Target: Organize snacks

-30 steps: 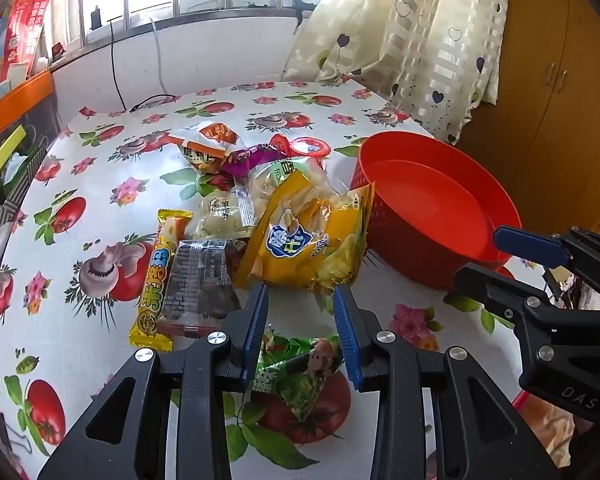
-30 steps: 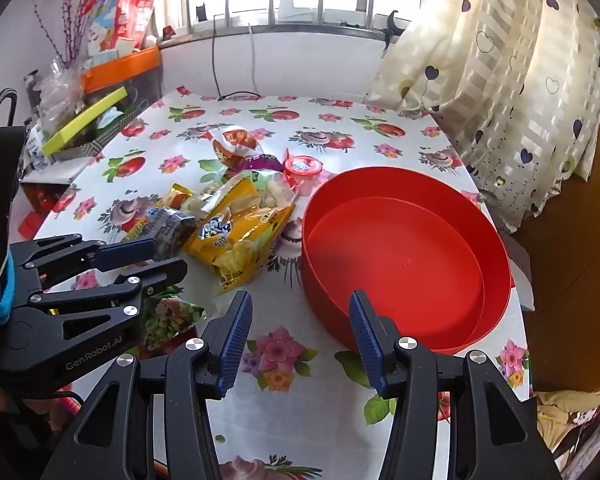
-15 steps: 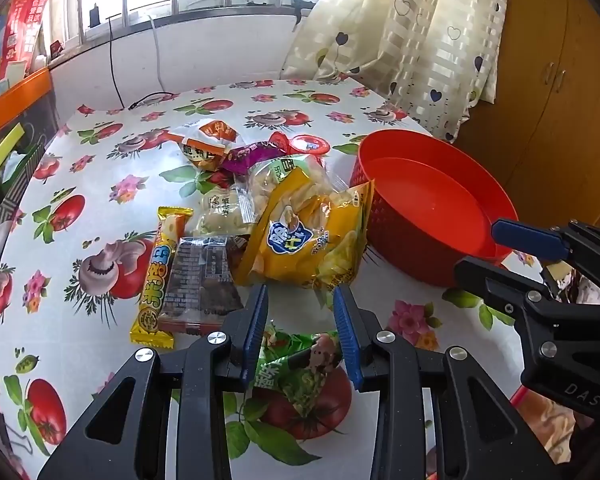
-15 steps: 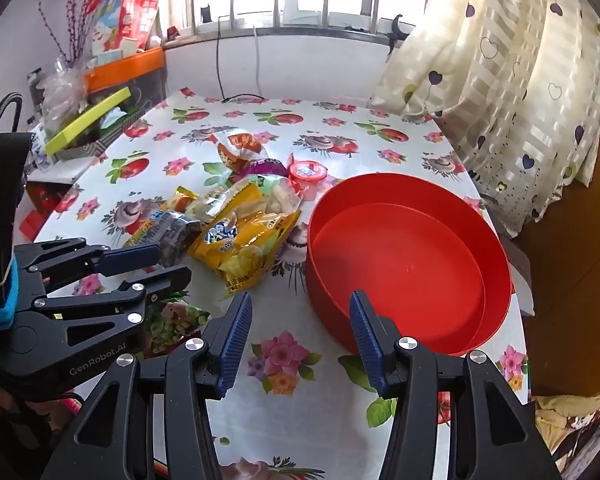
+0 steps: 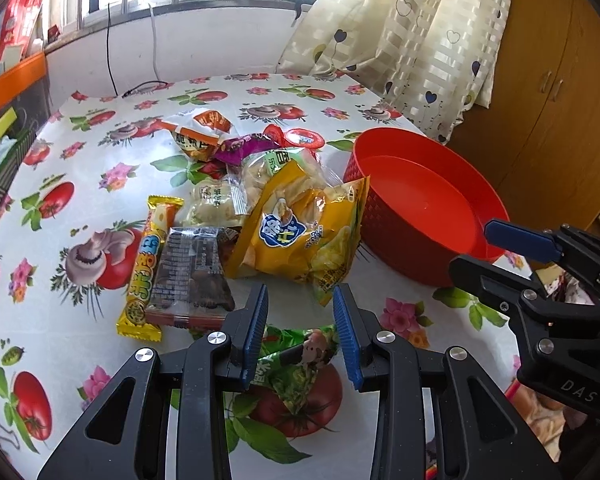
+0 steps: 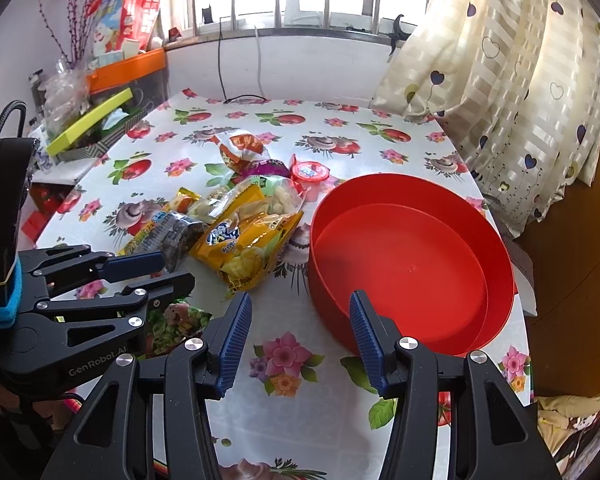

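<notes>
Over green packet (image 5: pixel 296 364): left jaws apart, empty | right jaws apart, empty

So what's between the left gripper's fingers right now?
A green snack packet lies on the table between the left gripper's open fingers, apparently ungripped; the left wrist view shows it.

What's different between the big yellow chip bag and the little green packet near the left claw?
The yellow chip bag is much larger than the green packet. The chip bag lies in the snack pile, touching the red basket; the green packet lies alone, nearer the camera, under the open left gripper. The chip bag is yellow with a blue logo; the green packet shows a cartoon figure. Both lie on the flowered tablecloth, outside the basket.
</notes>
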`<state>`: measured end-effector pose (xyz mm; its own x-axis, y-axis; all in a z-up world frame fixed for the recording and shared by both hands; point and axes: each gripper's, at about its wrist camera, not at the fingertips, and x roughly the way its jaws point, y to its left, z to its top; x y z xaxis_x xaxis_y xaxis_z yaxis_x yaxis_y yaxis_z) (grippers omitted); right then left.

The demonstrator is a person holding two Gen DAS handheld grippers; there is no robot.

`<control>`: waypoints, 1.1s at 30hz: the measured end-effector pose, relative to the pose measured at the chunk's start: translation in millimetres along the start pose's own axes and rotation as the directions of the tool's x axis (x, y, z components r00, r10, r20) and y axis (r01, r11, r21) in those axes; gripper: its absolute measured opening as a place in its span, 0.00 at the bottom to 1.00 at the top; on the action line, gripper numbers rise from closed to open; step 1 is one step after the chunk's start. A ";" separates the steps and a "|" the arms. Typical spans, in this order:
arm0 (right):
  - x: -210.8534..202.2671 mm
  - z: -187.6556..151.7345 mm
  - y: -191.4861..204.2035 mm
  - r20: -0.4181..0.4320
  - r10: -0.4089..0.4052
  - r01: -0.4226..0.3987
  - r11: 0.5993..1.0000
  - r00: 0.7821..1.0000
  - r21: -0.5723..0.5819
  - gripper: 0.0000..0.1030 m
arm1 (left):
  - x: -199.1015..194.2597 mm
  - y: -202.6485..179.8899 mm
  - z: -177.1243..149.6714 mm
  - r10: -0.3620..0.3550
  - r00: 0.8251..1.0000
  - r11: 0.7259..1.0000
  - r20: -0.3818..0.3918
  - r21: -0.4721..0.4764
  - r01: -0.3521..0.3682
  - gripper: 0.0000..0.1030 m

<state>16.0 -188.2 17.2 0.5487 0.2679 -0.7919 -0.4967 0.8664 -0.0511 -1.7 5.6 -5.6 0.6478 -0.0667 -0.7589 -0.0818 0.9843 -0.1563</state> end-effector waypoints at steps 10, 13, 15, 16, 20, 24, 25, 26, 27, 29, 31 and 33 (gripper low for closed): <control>-0.5 1.0 1.8 0.001 0.003 -0.003 1.000 1.000 0.001 0.47 | 0.9 -0.7 0.7 0.005 1.000 1.000 -0.001 0.008 -0.005 0.34; -0.1 0.8 1.0 0.001 0.004 -0.004 1.000 1.000 0.001 0.47 | 1.0 -0.9 0.8 0.005 1.000 1.000 -0.004 0.008 -0.005 0.34; -0.1 1.2 1.1 0.001 0.006 -0.006 1.000 1.000 0.002 0.47 | 1.1 -0.9 0.9 0.006 1.000 1.000 -0.008 0.004 -0.006 0.34; 0.3 0.7 0.3 0.001 0.005 -0.005 1.000 1.000 0.002 0.47 | 1.6 -0.5 1.1 0.007 1.000 1.000 -0.010 0.002 -0.007 0.34; 0.6 0.9 0.5 0.002 0.005 -0.005 1.000 1.000 0.003 0.47 | 2.5 -0.4 1.2 0.006 1.000 1.000 -0.012 0.000 -0.006 0.34; 0.6 1.6 1.2 0.002 0.006 -0.007 1.000 1.000 0.003 0.47 | 2.7 1.3 0.0 -0.003 1.000 1.000 -0.008 0.000 0.003 0.34; 0.8 1.4 0.8 0.001 0.007 -0.007 1.000 1.000 0.003 0.47 | 2.5 1.7 -0.5 -0.006 1.000 1.000 -0.007 -0.001 0.006 0.34; 0.5 1.7 1.2 0.001 0.007 -0.007 1.000 1.000 0.002 0.47 | 2.3 2.1 -0.5 -0.008 1.000 1.000 -0.006 -0.002 0.008 0.34; 1.0 1.3 0.7 0.002 0.008 -0.008 1.000 1.000 0.003 0.47 | 2.3 2.0 -0.7 -0.008 1.000 1.000 -0.005 -0.002 0.008 0.34; 1.1 1.7 1.1 0.002 0.007 -0.007 1.000 1.000 0.003 0.47 | 2.3 1.3 -0.3 -0.009 1.000 1.000 -0.006 -0.001 0.009 0.34; 1.4 1.7 1.1 0.002 0.008 -0.008 1.000 1.000 0.004 0.47 | 1.9 1.0 -0.2 -0.016 1.000 1.000 -0.005 -0.003 0.016 0.34; 1.5 2.4 1.7 0.001 0.008 -0.008 1.000 1.000 0.004 0.47 | 1.5 0.4 -0.1 -0.019 1.000 1.000 -0.004 -0.002 0.019 0.34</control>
<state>17.6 -185.3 17.4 0.5458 0.2751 -0.7915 -0.4981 0.8661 -0.0425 -0.8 5.9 -6.8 0.6464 -0.0857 -0.7582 -0.0715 0.9825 -0.1720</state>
